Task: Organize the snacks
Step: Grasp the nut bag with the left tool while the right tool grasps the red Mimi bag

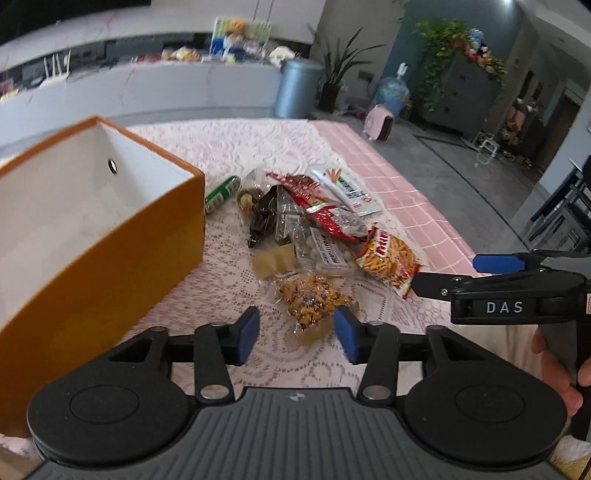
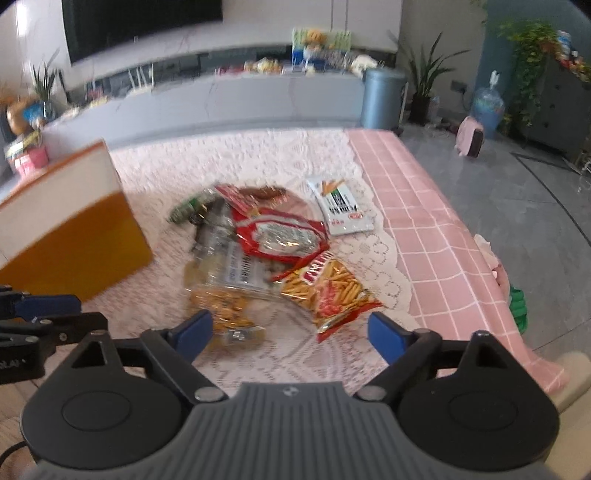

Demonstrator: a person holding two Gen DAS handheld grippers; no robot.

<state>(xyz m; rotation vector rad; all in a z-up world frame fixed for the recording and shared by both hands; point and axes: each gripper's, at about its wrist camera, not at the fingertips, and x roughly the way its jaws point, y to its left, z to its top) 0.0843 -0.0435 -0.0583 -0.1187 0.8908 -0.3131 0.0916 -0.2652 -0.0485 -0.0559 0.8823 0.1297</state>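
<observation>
I see a grey tiled floor (image 2: 517, 206), a long pale counter (image 2: 229, 99), a blue-grey bin (image 2: 382, 98), leafy potted plants (image 1: 338, 74), a dark screen (image 2: 140, 22) and a teal wall (image 1: 402, 44).

My table (image 1: 417, 206): pink grid-checked cloth, with a pale lace cover (image 1: 236, 147) laid over most of it. Lying directly on the lace:
- one orange box (image 1: 122, 258), white inside, open top, at the left;
- one green tube-shaped packet (image 1: 221, 194), just beside the box;
- one white sachet (image 1: 347, 188) with carrot print, near the lace's right edge;
- one red bag of orange sticks (image 1: 388, 258);
- one clear bag of speckled orange snacks (image 1: 310, 299), nearest me;
- a heap of further packets between these, overlapping; which ones touch the lace I cannot tell.
</observation>
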